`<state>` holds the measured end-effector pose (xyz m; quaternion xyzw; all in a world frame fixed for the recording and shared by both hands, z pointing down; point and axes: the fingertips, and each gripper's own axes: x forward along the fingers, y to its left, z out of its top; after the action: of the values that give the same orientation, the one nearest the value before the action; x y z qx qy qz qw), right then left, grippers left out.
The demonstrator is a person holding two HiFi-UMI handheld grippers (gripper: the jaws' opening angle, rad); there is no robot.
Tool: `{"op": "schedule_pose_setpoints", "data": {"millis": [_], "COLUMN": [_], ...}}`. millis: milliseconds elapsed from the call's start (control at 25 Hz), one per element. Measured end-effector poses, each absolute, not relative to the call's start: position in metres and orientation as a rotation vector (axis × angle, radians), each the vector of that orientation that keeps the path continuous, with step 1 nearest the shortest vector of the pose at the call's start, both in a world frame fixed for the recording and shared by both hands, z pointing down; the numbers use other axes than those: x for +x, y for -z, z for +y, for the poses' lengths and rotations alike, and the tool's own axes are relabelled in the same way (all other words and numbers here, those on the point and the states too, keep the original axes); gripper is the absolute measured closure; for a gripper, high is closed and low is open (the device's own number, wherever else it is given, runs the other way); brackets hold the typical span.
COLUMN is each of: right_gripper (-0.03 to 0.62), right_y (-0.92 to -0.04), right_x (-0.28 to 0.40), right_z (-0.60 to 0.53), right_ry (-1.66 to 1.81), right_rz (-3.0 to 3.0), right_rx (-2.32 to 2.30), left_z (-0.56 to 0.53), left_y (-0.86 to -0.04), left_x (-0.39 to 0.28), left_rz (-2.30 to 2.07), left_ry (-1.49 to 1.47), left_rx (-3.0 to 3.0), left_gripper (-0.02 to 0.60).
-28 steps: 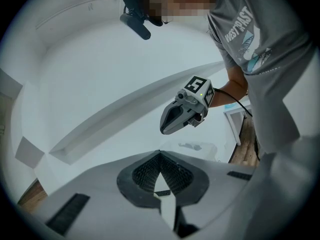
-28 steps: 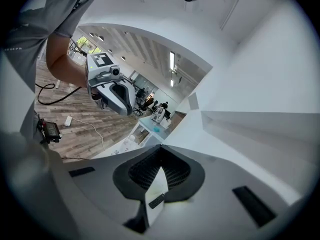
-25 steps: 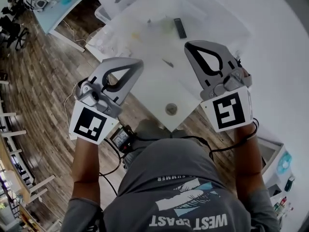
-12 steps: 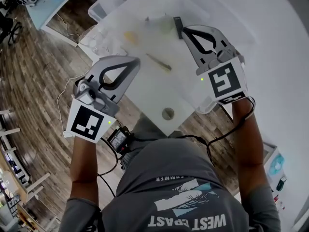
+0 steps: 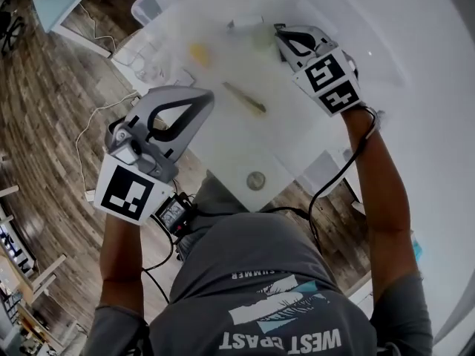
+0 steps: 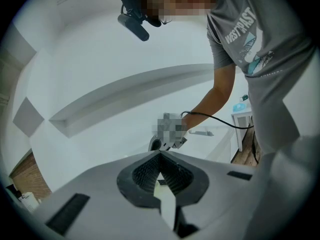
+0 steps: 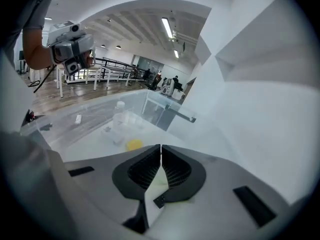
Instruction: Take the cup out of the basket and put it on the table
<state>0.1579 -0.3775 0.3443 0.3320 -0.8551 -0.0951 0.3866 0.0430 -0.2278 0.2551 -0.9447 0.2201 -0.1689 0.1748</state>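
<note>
Fingers on both grippers are pressed together at the tips, with nothing held between them. The left gripper [image 5: 209, 98] hangs over the near left edge of the counter [image 5: 245, 143], well apart from the things lying on it. The right gripper [image 5: 280, 30] reaches to the far side. Its tips are just beside a pale green shape, likely the cup [image 5: 257, 37] (too washed out to be sure). The right gripper view shows the same pale patch under the closed fingers. A yellow lump [image 5: 198, 54] and a thin stick [image 5: 243, 97] lie nearer the middle. Whether the cup sits in a basket cannot be told.
</note>
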Motion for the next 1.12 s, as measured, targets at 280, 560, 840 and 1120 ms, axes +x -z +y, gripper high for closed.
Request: {"op": "schedule_pose_setpoints", "data": {"millis": [280,560,840,1120], "right_gripper": [0.539,0.494,0.493,0.547], "right_y": [-0.417,-0.492,-0.534,-0.556], "right_x": [0.157,0.159,0.162,0.165], "right_z": [-0.413,-0.435,-0.452,-0.449], "right_ry": [0.111,0.033,0.027,0.008], "right_rz": [-2.087,-1.972,-1.858,-1.786], "right_rx": [0.743,0.637,0.561,0.502], "left_z": [-0.242,-0.257,-0.267,-0.27], "left_y": [-0.264,-0.28,-0.29,-0.293], "left_x": [0.034,0.023,0.013,0.009], "left_rz": [0.635,0.648,0.654,0.675], "left_ry": [0.494,0.487,0.492,0.493], "left_rx": [-2.715,-2.755,-2.78,-2.787], "left_gripper": [0.574,0.574,0.574,0.574]}}
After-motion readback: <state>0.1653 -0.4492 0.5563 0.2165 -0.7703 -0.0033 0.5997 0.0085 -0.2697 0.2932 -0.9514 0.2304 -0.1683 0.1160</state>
